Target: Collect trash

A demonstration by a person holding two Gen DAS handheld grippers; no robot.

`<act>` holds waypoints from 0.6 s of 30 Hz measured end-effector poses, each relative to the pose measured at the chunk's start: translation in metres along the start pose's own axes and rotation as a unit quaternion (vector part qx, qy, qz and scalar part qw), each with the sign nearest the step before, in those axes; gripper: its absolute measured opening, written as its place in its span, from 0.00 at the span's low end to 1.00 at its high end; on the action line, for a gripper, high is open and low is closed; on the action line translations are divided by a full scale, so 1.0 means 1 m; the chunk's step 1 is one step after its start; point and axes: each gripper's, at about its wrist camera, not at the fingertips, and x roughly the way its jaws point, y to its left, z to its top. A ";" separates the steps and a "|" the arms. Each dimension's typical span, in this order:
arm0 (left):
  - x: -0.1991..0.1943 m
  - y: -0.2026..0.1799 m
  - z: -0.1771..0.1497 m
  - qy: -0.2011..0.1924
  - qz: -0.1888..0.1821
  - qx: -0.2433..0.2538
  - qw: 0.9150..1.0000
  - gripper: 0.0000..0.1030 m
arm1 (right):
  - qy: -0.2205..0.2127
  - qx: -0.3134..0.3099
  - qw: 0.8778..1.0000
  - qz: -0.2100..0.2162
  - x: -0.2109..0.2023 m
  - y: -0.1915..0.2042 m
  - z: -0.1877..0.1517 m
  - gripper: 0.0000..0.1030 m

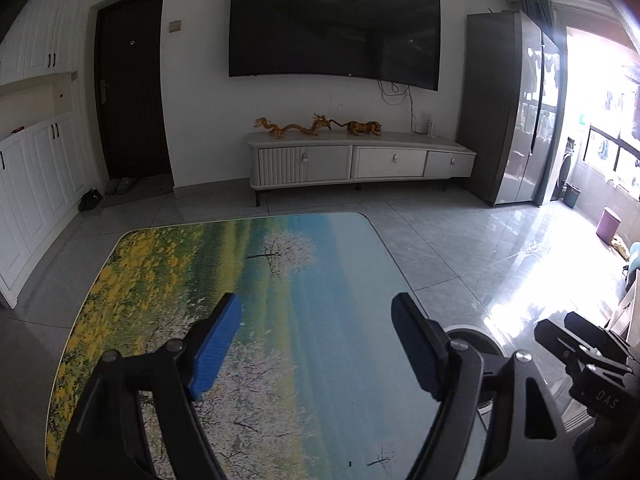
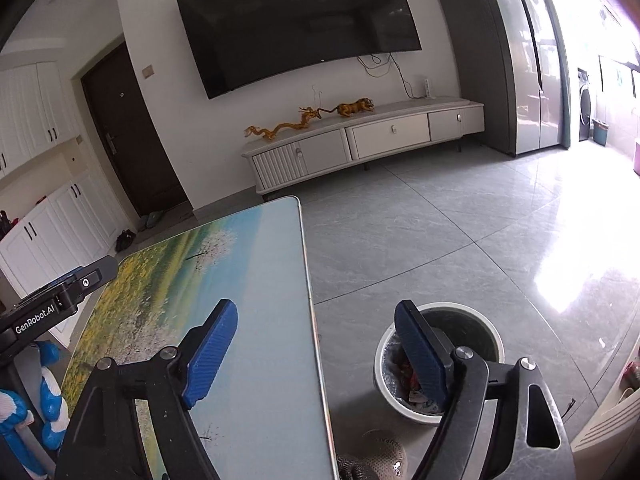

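Both tools are held wide apart with nothing between the fingers: the left tool [image 1: 316, 340] above the landscape-printed counter [image 1: 160, 280], the right tool [image 2: 316, 344] over its edge. Trash [image 2: 404, 380] is seen inside the floor bin [image 2: 464, 312].

Living room with white walls and a glossy grey tiled floor.
A large dark television [image 1: 334, 24] hangs above a low white cabinet [image 1: 360, 160] bearing golden figurines [image 1: 316, 125]. A dark door [image 1: 130, 92] and white cupboards [image 1: 32, 160] stand left; a tall grey refrigerator [image 1: 512, 108] right, beside sun-flooded windows [image 1: 608, 120]. A landscape-printed table [image 1: 180, 280] fills the foreground.
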 end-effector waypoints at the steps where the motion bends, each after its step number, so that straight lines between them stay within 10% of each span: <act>1: -0.009 0.007 -0.002 -0.006 0.013 -0.002 1.000 0.74 | -0.006 -0.005 1.000 0.000 -0.004 0.007 -0.001 0.81; 18: -0.135 0.049 -0.021 -0.131 0.092 -0.031 0.987 1.00 | -0.084 -0.068 0.994 0.002 -0.058 0.075 -0.008 1.00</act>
